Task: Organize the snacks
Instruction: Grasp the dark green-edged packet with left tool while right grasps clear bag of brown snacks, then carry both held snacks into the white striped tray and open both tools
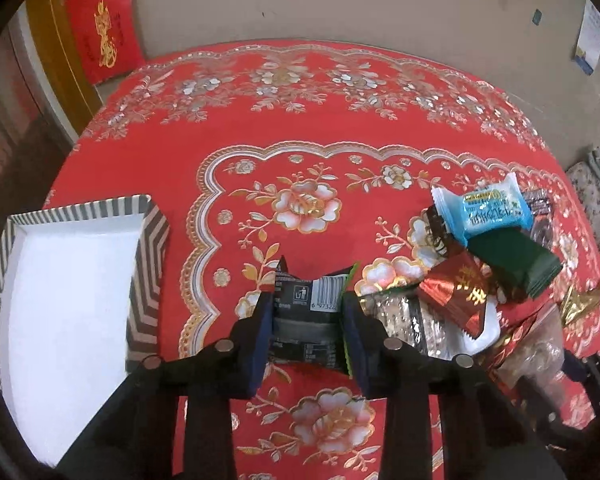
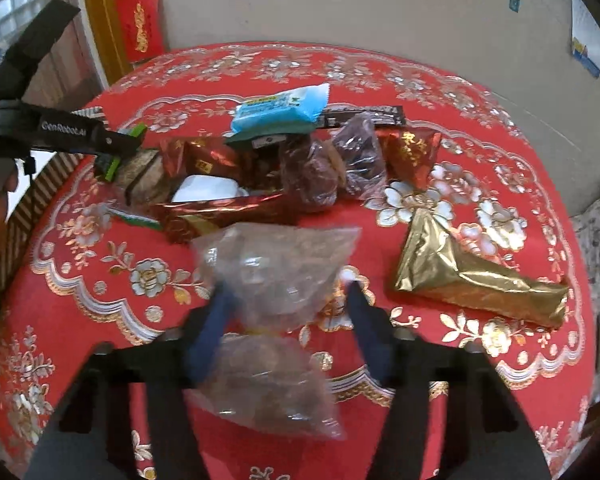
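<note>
Left gripper (image 1: 305,312) clamps a black snack packet (image 1: 307,312) with a barcode face, both blue pads (image 1: 262,332) pressed against its sides above the red floral tablecloth (image 1: 300,120); the packet's lower end is hidden behind the fingers. At 9 o'clock from it stands the striped box (image 1: 148,248), its white interior bare and its near side cut off by the frame edge. At 3 o'clock lies the snack pile: a light-blue packet (image 1: 487,208) atop a dark green packet (image 1: 515,260) and a red foil packet (image 1: 459,292), with further wrappers beneath too overlapped to separate. Right gripper (image 2: 288,300) stands partly closed around a clear plastic bag (image 2: 276,272) of brownish contents; motion blur smears the fingers, so pad contact cannot be judged. At 2 o'clock from the bag lies a gold foil packet (image 2: 459,276), apart from the pile at 12 o'clock.
</note>
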Demonstrator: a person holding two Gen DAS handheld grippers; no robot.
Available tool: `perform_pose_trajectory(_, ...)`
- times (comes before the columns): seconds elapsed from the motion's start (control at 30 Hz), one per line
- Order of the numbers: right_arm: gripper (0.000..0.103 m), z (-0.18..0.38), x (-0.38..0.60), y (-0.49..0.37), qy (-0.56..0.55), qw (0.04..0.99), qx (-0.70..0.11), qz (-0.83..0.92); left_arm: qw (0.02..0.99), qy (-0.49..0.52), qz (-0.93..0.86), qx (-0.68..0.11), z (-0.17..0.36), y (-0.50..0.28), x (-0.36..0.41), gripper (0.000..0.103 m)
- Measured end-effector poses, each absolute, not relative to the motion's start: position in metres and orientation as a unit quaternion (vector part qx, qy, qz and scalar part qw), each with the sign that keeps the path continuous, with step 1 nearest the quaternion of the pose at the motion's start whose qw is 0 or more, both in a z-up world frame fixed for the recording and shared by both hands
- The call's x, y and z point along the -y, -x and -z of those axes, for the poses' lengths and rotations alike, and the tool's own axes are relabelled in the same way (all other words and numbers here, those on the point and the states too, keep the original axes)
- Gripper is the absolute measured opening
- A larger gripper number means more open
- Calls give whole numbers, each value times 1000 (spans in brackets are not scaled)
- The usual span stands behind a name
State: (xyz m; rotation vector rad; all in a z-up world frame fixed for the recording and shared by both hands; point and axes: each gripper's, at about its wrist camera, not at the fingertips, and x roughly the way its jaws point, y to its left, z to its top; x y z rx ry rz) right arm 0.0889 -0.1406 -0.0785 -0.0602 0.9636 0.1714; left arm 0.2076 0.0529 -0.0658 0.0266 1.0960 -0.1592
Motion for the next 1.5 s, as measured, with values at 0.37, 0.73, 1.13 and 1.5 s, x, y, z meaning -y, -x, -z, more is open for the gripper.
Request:
perform_pose_trajectory(0.37, 36, 62, 142, -74, 35, 896, -436, -74, 876, -31, 68, -476, 39, -172, -48, 32)
perform_pose_trajectory(0.73, 36, 28, 123, -59, 31, 912, -396, -103, 893, -34, 71, -443, 0, -122, -44, 32)
perform_pose_trajectory(1.13, 36, 1, 53, -68, 49, 916, -361, -169, 909, -19, 12, -416, -45, -79, -129, 32)
perform_pose_trajectory(1.5, 36, -17, -49, -93, 88, 905, -346, -232, 904, 9, -65, -423, -43, -95, -237, 32)
